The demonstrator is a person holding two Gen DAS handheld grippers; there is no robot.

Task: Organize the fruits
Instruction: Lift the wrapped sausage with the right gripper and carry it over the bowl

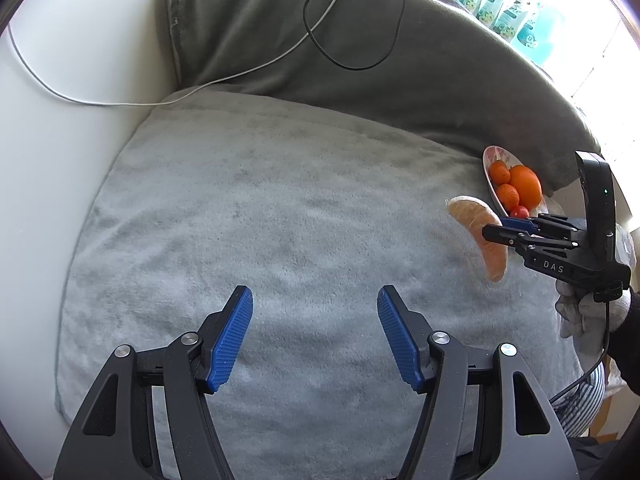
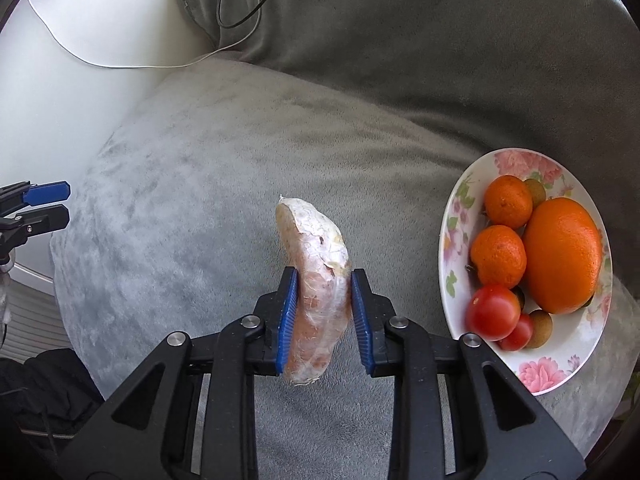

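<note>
My right gripper (image 2: 323, 280) is shut on a large peeled citrus segment (image 2: 316, 264), held above the grey cushion (image 2: 192, 200), left of the flowered plate (image 2: 452, 216). The plate holds a big orange (image 2: 562, 256), two tangerines (image 2: 498, 256), two tomatoes (image 2: 492, 312) and small brown fruits (image 2: 540, 322). In the left wrist view the segment (image 1: 472, 216) hangs in the right gripper (image 1: 494, 229) next to the plate (image 1: 491, 160). My left gripper (image 1: 315, 300) is open and empty above the cushion (image 1: 280, 200).
A darker grey back cushion (image 2: 400, 40) rises behind the plate. A white cable (image 1: 120, 102) and a black cable (image 1: 352, 66) lie across the white armrest (image 1: 60, 120) and the back cushion. Green packets (image 1: 512, 12) stand by the window.
</note>
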